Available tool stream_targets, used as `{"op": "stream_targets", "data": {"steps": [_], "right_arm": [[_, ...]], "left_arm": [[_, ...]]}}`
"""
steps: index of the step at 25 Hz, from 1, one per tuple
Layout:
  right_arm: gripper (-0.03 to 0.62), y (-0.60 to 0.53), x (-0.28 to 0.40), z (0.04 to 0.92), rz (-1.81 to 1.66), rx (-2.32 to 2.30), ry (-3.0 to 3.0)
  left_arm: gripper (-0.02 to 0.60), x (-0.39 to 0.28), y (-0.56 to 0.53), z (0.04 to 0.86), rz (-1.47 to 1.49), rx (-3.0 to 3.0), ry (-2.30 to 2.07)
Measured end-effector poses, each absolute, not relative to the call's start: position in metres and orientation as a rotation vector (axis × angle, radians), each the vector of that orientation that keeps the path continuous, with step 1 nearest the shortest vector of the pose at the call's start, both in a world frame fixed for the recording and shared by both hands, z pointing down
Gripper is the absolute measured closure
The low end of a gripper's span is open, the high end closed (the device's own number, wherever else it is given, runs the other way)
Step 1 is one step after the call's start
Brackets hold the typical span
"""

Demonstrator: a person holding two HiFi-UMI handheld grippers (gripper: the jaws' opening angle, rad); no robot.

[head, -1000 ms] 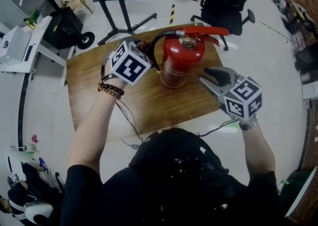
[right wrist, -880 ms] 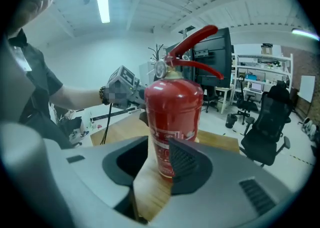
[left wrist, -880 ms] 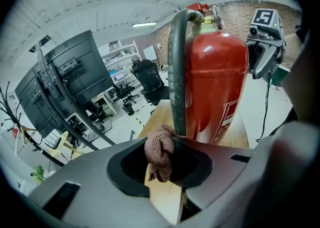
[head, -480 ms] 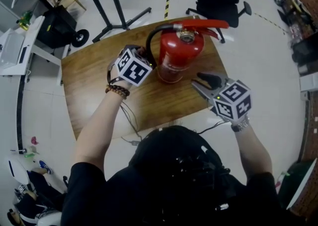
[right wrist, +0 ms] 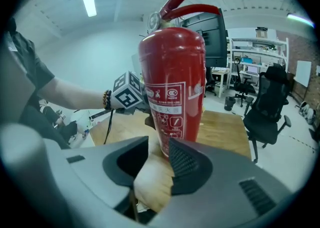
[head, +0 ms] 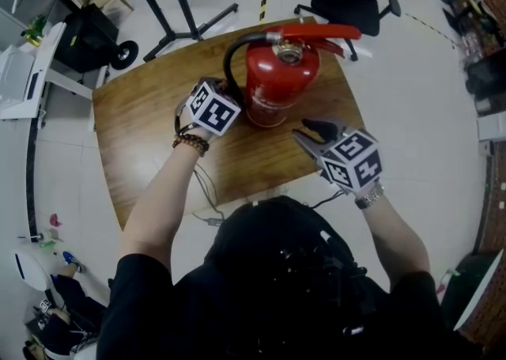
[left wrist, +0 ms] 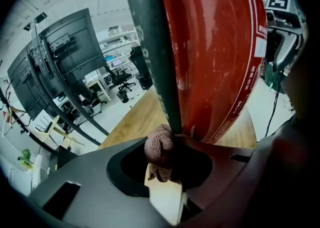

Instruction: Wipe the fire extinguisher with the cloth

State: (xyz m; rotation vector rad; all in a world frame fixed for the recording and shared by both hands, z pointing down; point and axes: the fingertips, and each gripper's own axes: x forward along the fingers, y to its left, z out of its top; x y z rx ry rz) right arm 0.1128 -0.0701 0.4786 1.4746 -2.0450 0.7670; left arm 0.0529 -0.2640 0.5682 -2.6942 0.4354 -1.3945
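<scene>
Head view, centre frame: left hand-held gripper (left wrist: 170,147) clamps a brown cloth (left wrist: 159,144) at the red fire extinguisher (head: 281,73) on the desk (head: 142,121), right hand-held gripper (head: 300,129) open-jawed and empty at lower right.

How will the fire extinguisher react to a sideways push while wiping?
Likely heavy and rigid: the fire extinguisher is a metal-looking cylinder. Tall and upright on the table, so a high push might tip it. Glossy paint is probably slippery.

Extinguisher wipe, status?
Left gripper shut on cloth, against extinguisher hose. Right gripper open, empty, short of it. Nothing in the way.
</scene>
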Motion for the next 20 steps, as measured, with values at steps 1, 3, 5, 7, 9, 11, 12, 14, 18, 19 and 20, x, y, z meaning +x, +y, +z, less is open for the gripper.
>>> {"op": "stream_targets", "data": {"steps": [1, 3, 5, 7, 9, 11, 12, 14, 18, 19, 20], "right_arm": [[0.436, -0.07, 0.113, 0.481, 0.773, 1.47, -2.045], [0.436, -0.068, 0.114, 0.486, 0.786, 1.462, -2.046], [0.436, -0.067, 0.115, 0.491, 0.799, 1.455, -2.049], [0.436, -0.066, 0.116, 0.495, 0.809, 1.446, -2.051], [0.436, -0.065, 0.117, 0.497, 0.816, 1.437, -2.056], [0.436, -0.064, 0.118, 0.499, 0.822, 1.43, -2.06], [0.436, -0.064, 0.119, 0.499, 0.824, 1.427, -2.061], [0.436, -0.063, 0.121, 0.501, 0.825, 1.42, -2.062], [0.436, -0.063, 0.124, 0.502, 0.823, 1.401, -2.067], [0.436, -0.063, 0.126, 0.503, 0.822, 1.397, -2.068], [0.436, -0.063, 0.128, 0.503, 0.823, 1.393, -2.068]], "left_arm": [[0.486, 0.053, -0.264, 0.573, -1.404, -2.695, 0.442], [0.486, 0.055, -0.263, 0.58, -1.412, -2.699, 0.442], [0.486, 0.056, -0.262, 0.587, -1.427, -2.7, 0.442], [0.486, 0.055, -0.262, 0.596, -1.446, -2.699, 0.448], [0.486, 0.055, -0.261, 0.604, -1.464, -2.702, 0.458], [0.486, 0.053, -0.26, 0.611, -1.48, -2.706, 0.464], [0.486, 0.052, -0.26, 0.615, -1.495, -2.707, 0.472], [0.486, 0.051, -0.258, 0.621, -1.508, -2.713, 0.474], [0.486, 0.049, -0.255, 0.633, -1.55, -2.727, 0.503], [0.486, 0.048, -0.254, 0.636, -1.563, -2.73, 0.514], [0.486, 0.049, -0.252, 0.637, -1.569, -2.733, 0.521]]}}
